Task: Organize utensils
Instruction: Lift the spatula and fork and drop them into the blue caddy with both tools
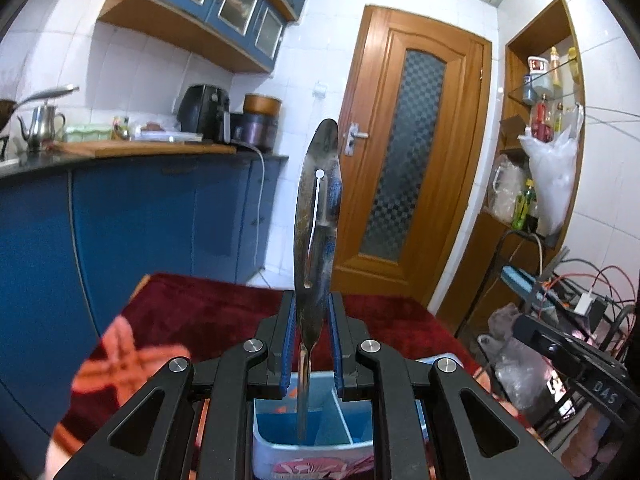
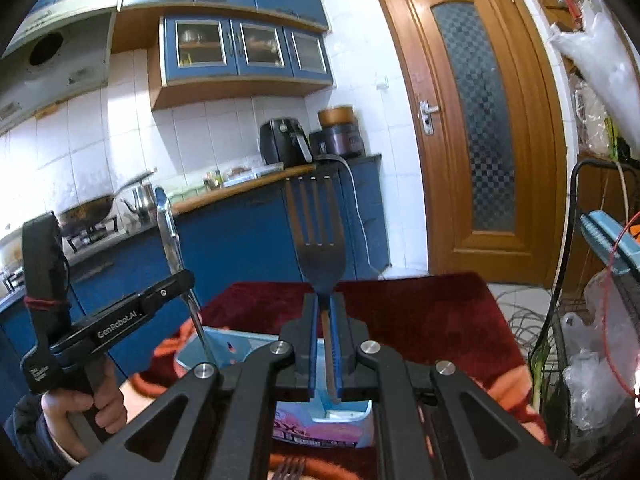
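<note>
My left gripper (image 1: 312,304) is shut on a slotted metal peeler (image 1: 316,216), which stands upright with its thin handle reaching down over a blue divided container (image 1: 276,428). In the right wrist view that left gripper (image 2: 186,280) and its peeler (image 2: 168,232) show at the left, above the container (image 2: 248,346). My right gripper (image 2: 324,304) is shut on the neck of a dark slotted spatula (image 2: 316,224), head up. Its handle runs down between the pads toward the container. Both grippers hang side by side over the red cloth table (image 2: 420,312).
A fork (image 2: 288,470) lies at the near edge of the table. A person's hand (image 2: 80,408) grips the left tool. Blue cabinets and a counter (image 1: 140,152) stand behind, a wooden door (image 1: 404,152) beyond. Shelves, bags and cables (image 1: 552,288) crowd the right.
</note>
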Demonstrator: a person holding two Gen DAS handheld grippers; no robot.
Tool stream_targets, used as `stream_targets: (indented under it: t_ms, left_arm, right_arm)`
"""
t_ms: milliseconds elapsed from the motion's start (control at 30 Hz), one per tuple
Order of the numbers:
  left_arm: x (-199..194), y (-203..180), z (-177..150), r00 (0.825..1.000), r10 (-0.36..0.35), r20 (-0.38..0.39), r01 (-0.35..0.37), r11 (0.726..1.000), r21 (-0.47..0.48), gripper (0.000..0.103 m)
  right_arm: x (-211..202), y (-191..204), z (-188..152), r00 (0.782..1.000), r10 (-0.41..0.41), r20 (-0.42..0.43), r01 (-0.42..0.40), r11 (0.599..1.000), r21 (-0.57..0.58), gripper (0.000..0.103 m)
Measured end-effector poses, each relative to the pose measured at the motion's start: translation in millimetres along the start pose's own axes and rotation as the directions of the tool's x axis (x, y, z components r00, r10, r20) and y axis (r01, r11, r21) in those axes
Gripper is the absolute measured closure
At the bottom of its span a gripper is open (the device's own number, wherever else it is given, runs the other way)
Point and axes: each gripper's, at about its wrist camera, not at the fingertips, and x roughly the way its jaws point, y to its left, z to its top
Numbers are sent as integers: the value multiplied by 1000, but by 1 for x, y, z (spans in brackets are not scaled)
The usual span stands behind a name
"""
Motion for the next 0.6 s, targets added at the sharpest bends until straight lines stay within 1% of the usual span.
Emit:
stream_targets:
  t_ms: [233, 500, 533, 600]
  left_arm:
    - [11, 1, -20, 999, 6, -47, -5, 1000, 13, 87]
    - [15, 1, -32, 993, 13, -116, -12, 1000, 17, 87]
    - [14, 2, -33, 992, 13, -124, -11, 1000, 15, 87]
    - [12, 2, -35, 991, 15, -134, -13, 1000, 15, 85]
  right_arm:
    - [26, -6, -21, 996, -16, -89, 16, 1000, 9, 95]
    - [33, -5, -31, 990, -13, -142, 14, 1000, 5, 94]
    - [32, -5, -32, 990, -10, -144, 10, 1000, 5, 93]
    - [31, -4, -31, 990, -8, -144, 9, 1000, 7, 84]
